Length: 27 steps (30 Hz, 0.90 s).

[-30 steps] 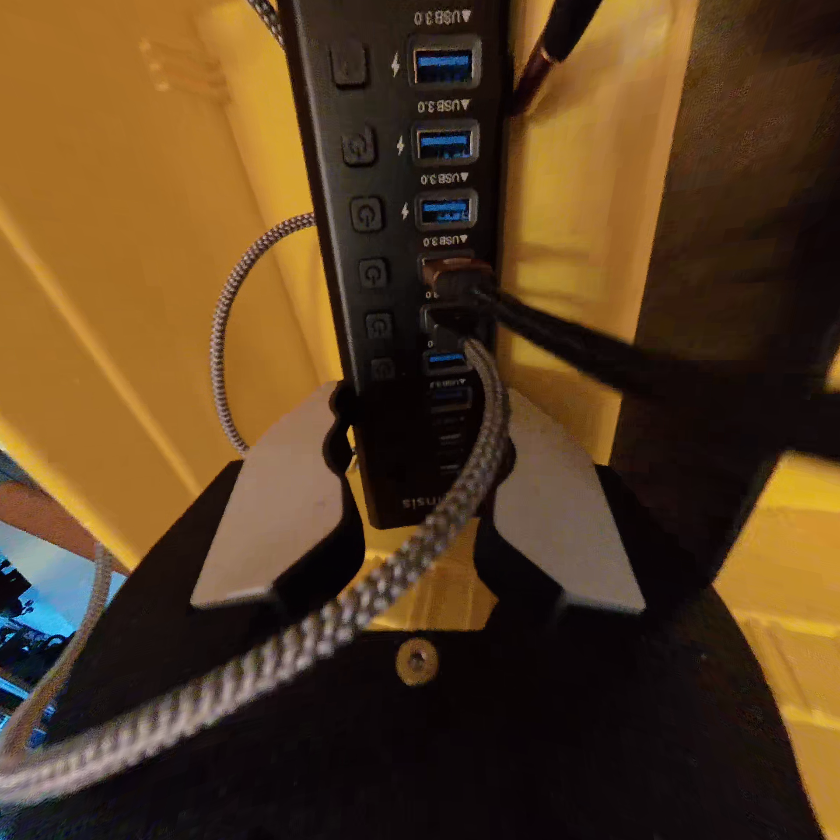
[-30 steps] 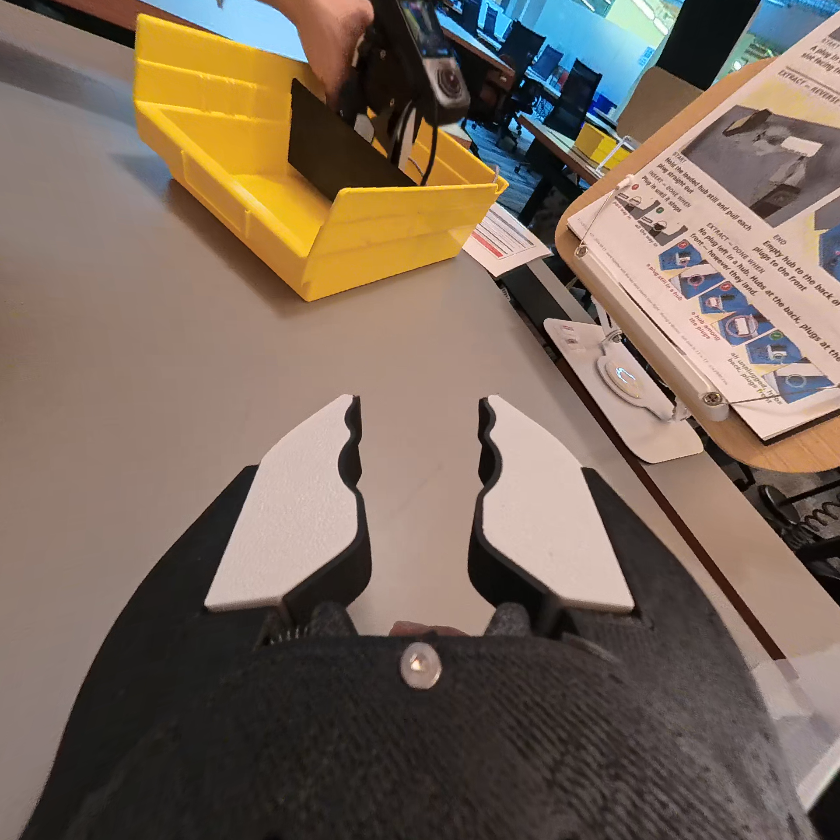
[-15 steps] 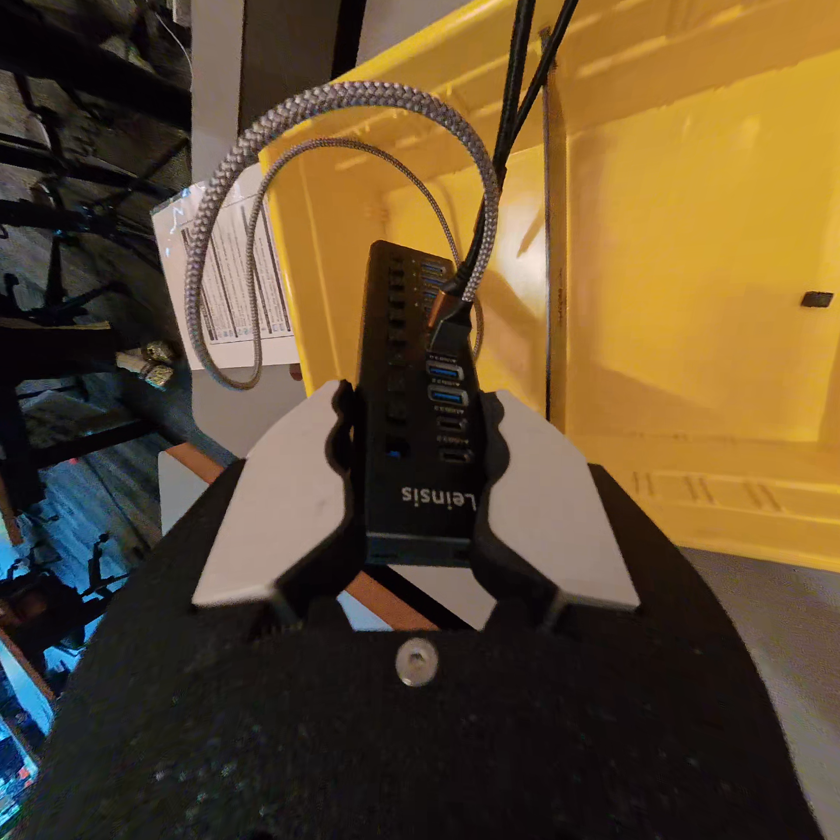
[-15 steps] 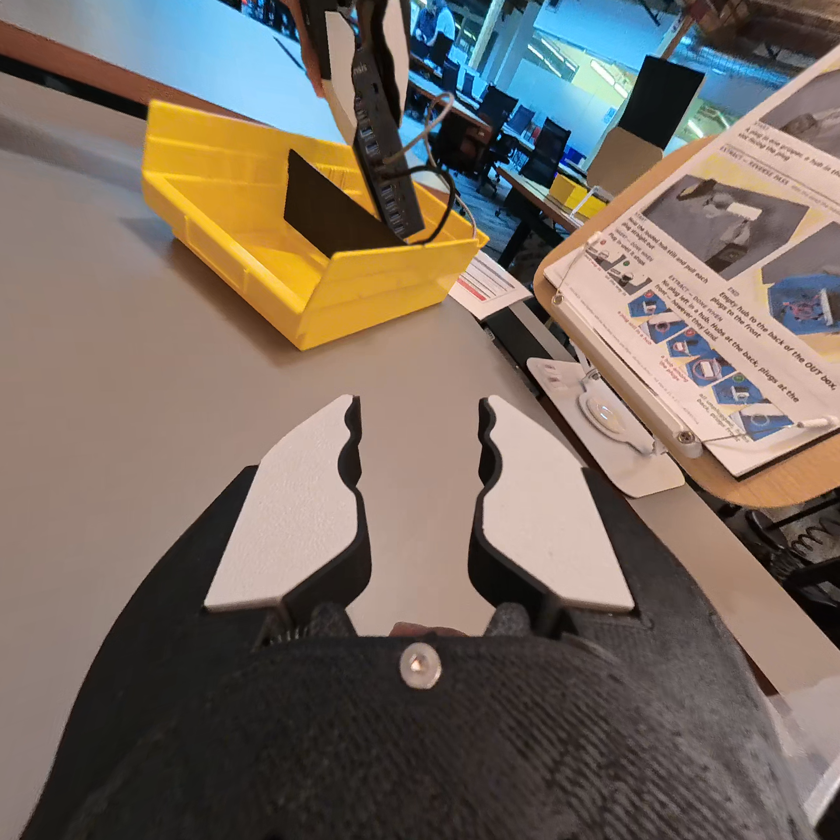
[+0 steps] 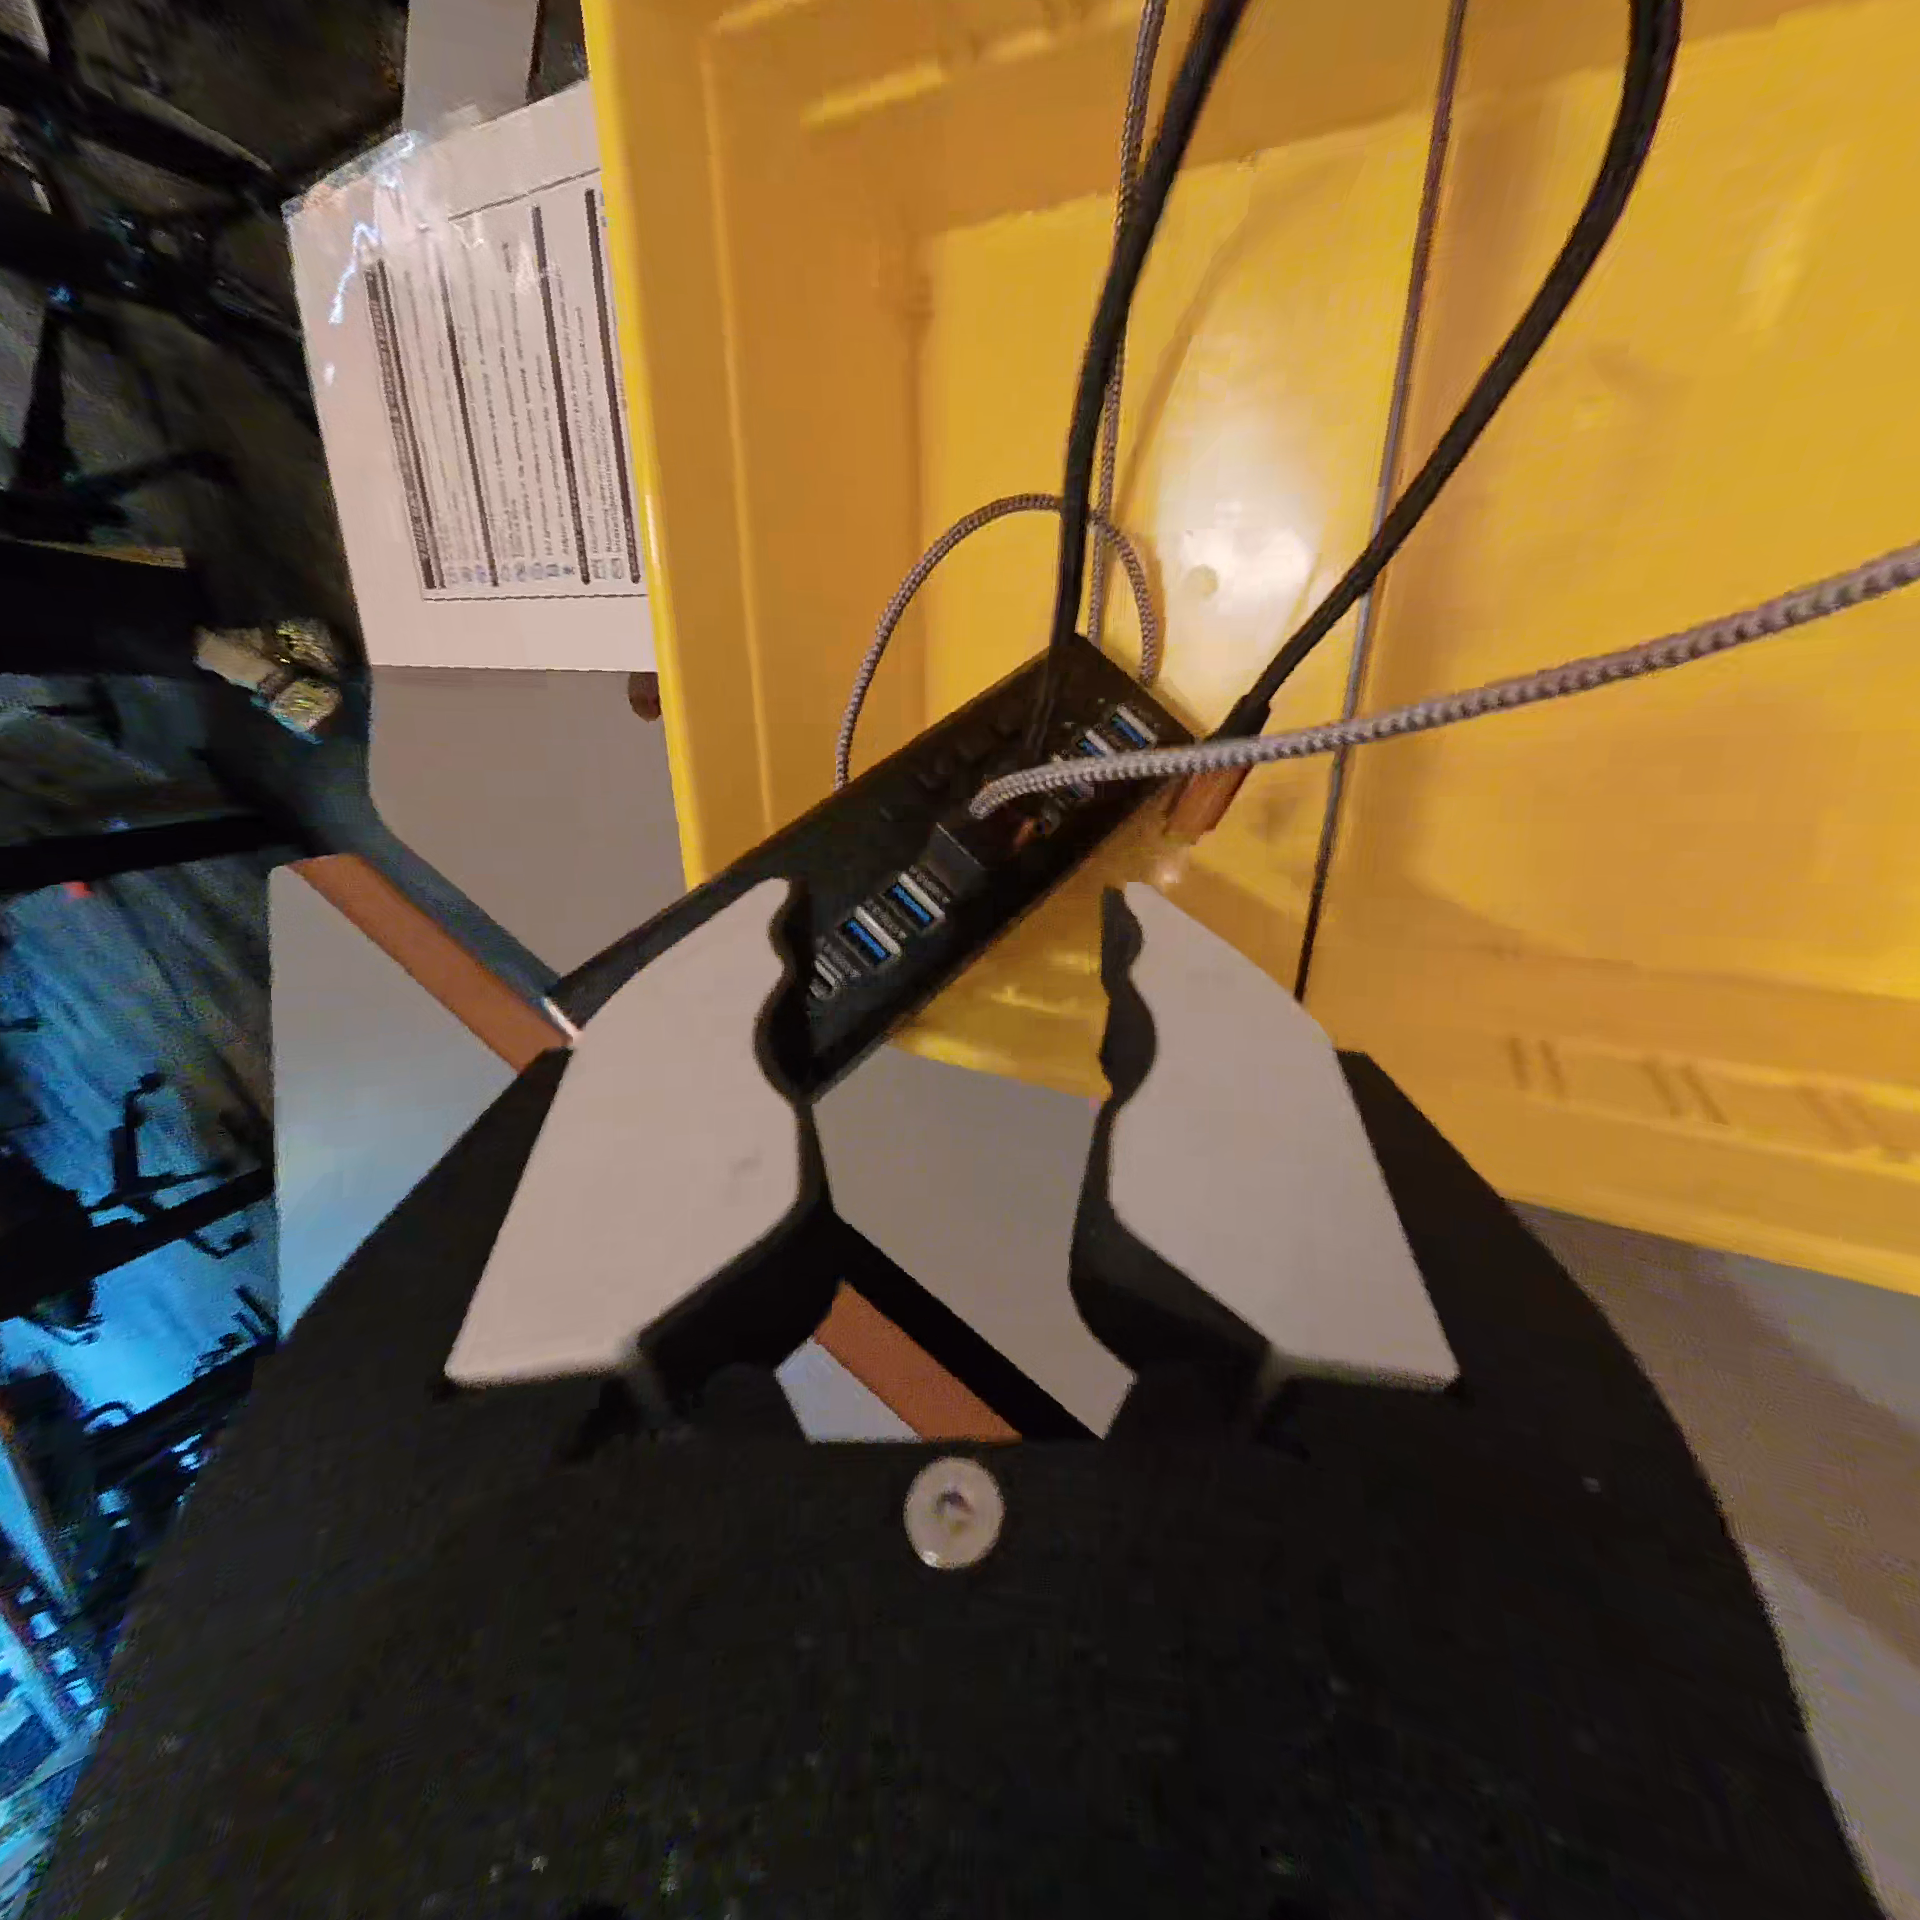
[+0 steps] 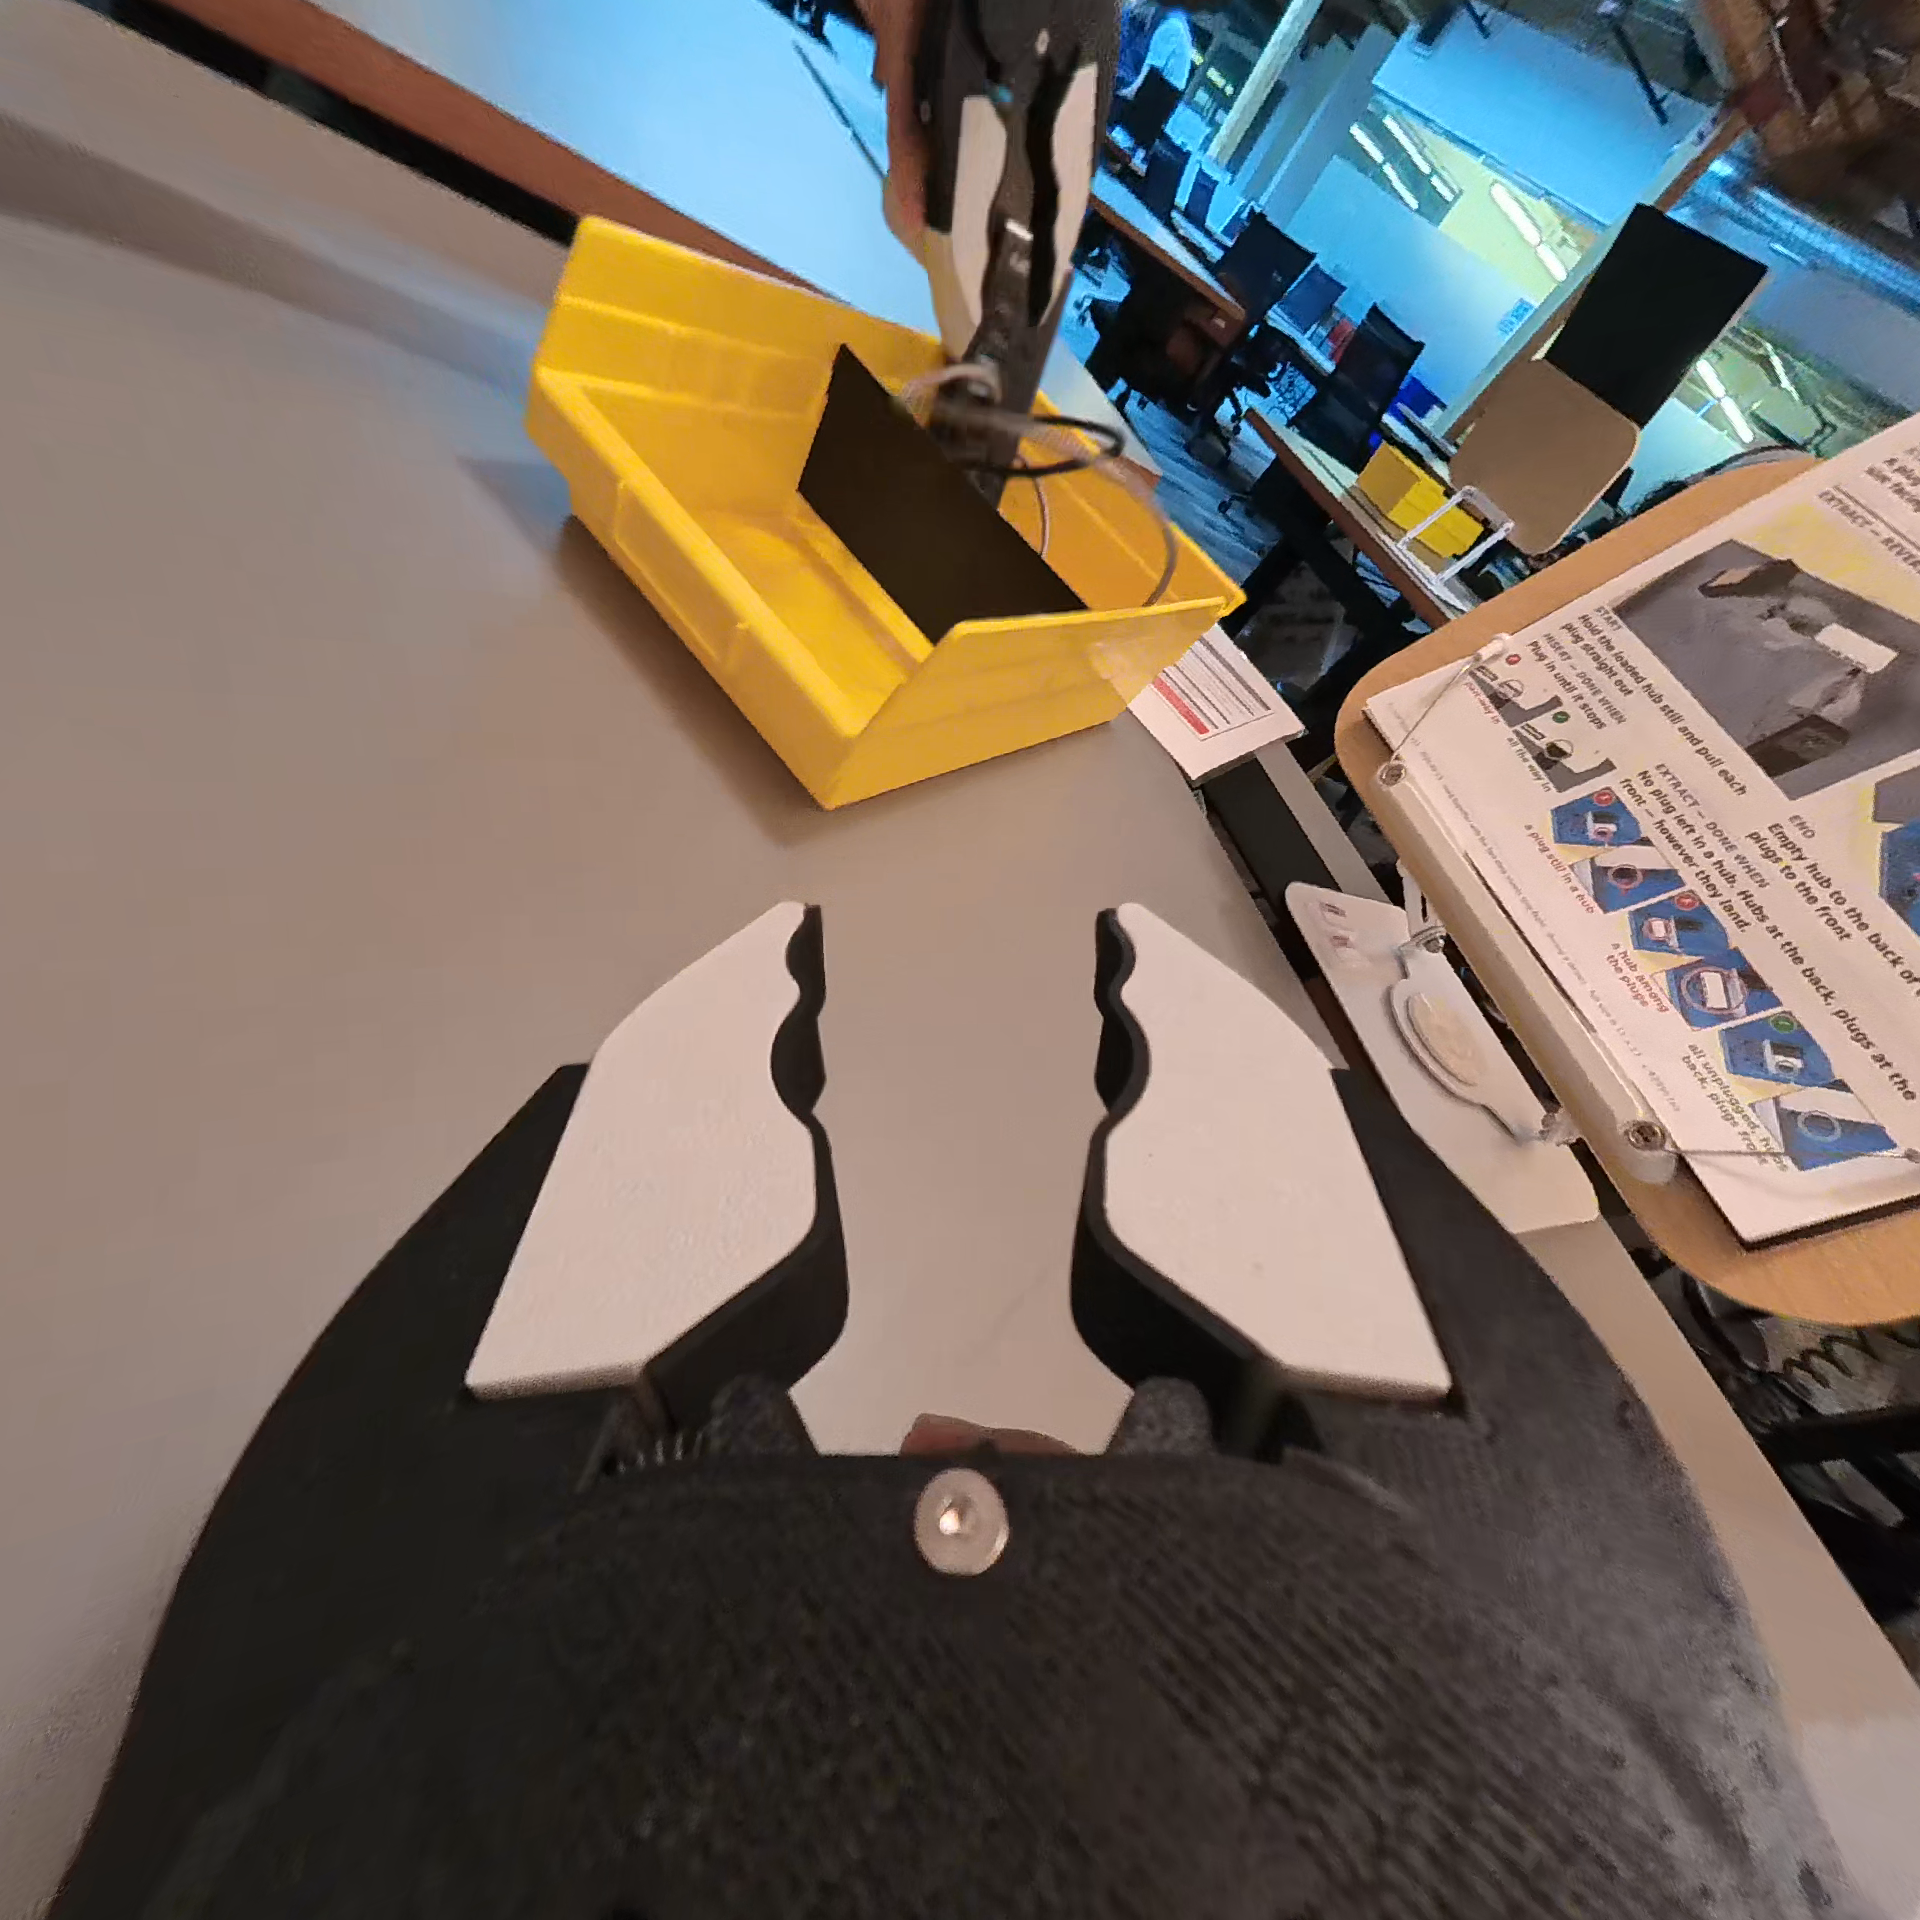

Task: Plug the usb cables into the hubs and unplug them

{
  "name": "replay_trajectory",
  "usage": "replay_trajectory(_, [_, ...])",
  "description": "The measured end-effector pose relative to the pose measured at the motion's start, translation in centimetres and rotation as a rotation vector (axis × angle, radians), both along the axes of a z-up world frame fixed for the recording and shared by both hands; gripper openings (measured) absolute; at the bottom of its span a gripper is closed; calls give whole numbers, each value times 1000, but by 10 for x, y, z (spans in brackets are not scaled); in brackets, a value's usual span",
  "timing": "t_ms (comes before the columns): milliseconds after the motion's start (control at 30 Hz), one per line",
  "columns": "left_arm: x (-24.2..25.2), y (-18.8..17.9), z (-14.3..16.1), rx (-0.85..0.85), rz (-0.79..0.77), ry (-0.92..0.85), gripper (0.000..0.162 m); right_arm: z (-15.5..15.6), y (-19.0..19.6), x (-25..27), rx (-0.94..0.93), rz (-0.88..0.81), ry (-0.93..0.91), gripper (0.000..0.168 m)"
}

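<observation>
A black multi-port USB hub point(image 5: 935, 831) lies tilted, with its far end inside the yellow bin point(image 5: 1558, 520). A grey braided cable point(image 5: 1455, 707) and black cables point(image 5: 1091, 364) are plugged into it. My left gripper point(image 5: 951, 899) is open, wider than the hub. The hub's near end sits by my left fingertip. In the right wrist view the left gripper point(image 6: 1008, 208) hangs over the bin point(image 6: 727, 582) with the hub point(image 6: 1003, 343) below it, beside a black divider point(image 6: 914, 520). My right gripper point(image 6: 956, 914) is open and empty above the grey table point(image 6: 312, 727).
An instruction sheet on a round wooden stand point(image 6: 1714, 831) stands at the right, past the table edge. A printed paper point(image 6: 1210, 696) lies by the bin and also shows in the left wrist view point(image 5: 488, 395). Office desks and chairs are far behind. There is about 40 centimeters between the tips of the two grippers.
My left gripper has opened and let go of the hub. The hub has tipped sideways, with its far end in the bin. My right gripper stays open and has shifted only slightly.
</observation>
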<state>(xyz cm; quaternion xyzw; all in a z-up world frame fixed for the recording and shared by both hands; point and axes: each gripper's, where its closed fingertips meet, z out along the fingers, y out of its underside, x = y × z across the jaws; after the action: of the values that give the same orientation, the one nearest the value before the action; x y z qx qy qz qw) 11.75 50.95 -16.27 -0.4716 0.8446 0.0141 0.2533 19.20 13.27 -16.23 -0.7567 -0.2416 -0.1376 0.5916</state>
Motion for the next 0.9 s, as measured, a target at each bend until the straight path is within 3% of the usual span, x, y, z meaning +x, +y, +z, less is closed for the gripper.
replay_trajectory(67, [-4, 7, 1, 57, -47, 1, 59, -4, -10, 4, -32, -18, -42, 50])
replay_trajectory(167, [-8, 12, 4, 114, -110, 32, 85, -6, -21, 8, -41, -23, -53, 50])
replay_trajectory(300, [-2, 30, 10, 155, -100, 55, 89, -2, -21, 16, -12, -39, -25, 50])
replay_trajectory(467, [22, 47, 38, -222, 87, -238, 86, -6, -23, 20, -20, -37, -23, 50])
replay_trajectory(633, [30, 69, 27, -606, 337, -382, 82, -10, -22, 26, -15, -42, 13, 51])
replay_trajectory(800, [35, 80, 14, -671, 313, -411, 64, -18, -19, 26, -30, -29, 40, 51])
replay_trajectory(900, [31, 78, -5, -786, 367, -320, 52, -23, -19, 28, -40, -35, 51, 51])
